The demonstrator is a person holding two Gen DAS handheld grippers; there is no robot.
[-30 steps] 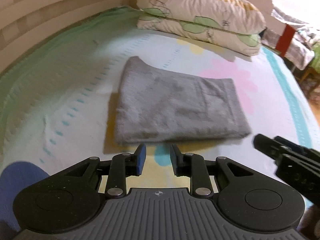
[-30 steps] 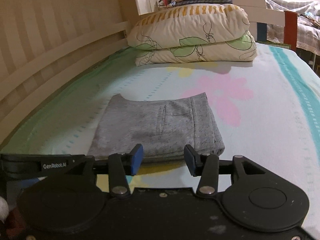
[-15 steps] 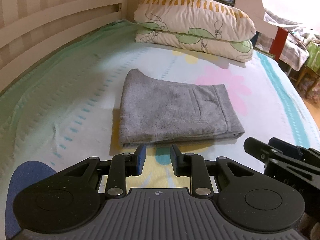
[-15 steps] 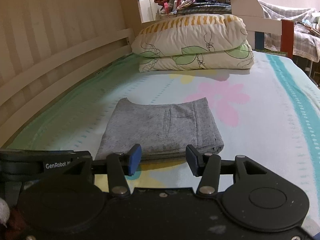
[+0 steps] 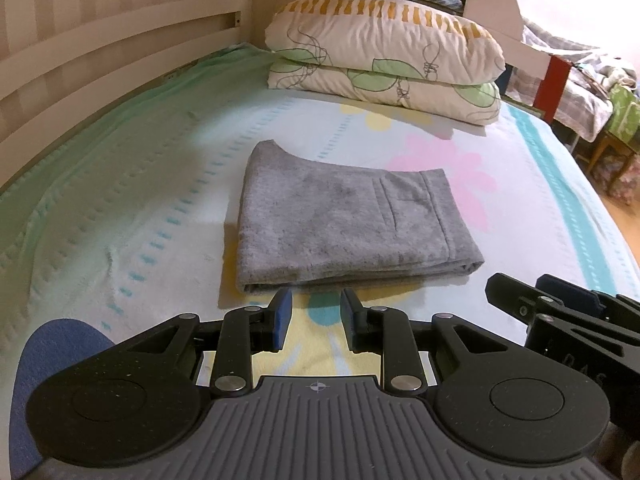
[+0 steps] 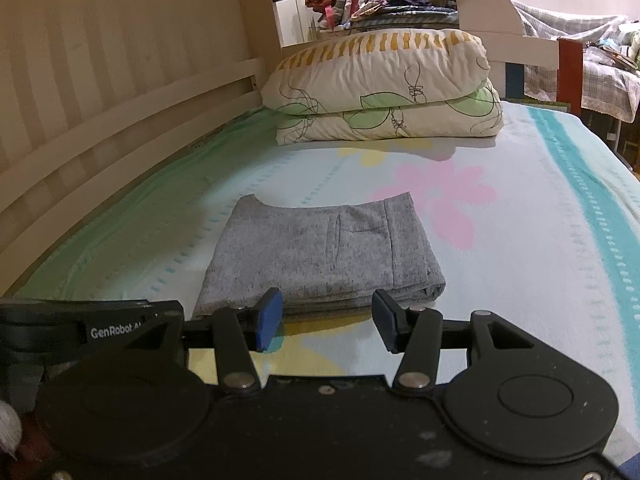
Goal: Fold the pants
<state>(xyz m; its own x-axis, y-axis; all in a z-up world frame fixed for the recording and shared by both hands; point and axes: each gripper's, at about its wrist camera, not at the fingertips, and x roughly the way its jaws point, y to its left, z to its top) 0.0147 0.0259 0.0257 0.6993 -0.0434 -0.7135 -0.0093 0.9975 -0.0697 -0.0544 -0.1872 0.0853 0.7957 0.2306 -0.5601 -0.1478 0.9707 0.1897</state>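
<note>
The grey pants (image 5: 344, 224) lie folded into a flat rectangle on the flowered bedsheet (image 5: 120, 208); they also show in the right wrist view (image 6: 320, 252). My left gripper (image 5: 316, 316) is open and empty, just short of the pants' near edge. My right gripper (image 6: 326, 316) is open and empty, also just short of the near edge. The right gripper shows at the right edge of the left wrist view (image 5: 560, 312). The left gripper's body shows at the left of the right wrist view (image 6: 80, 324).
Two stacked leaf-print pillows (image 5: 384, 60) lie at the head of the bed. A white slatted rail (image 5: 100, 72) runs along the left side. The bed's right edge (image 5: 608, 216) drops to the floor, with furniture beyond.
Both grippers have drawn back and risen from the folded pants, so the pants look smaller and farther. Both stay open and empty. The pants have not moved.
</note>
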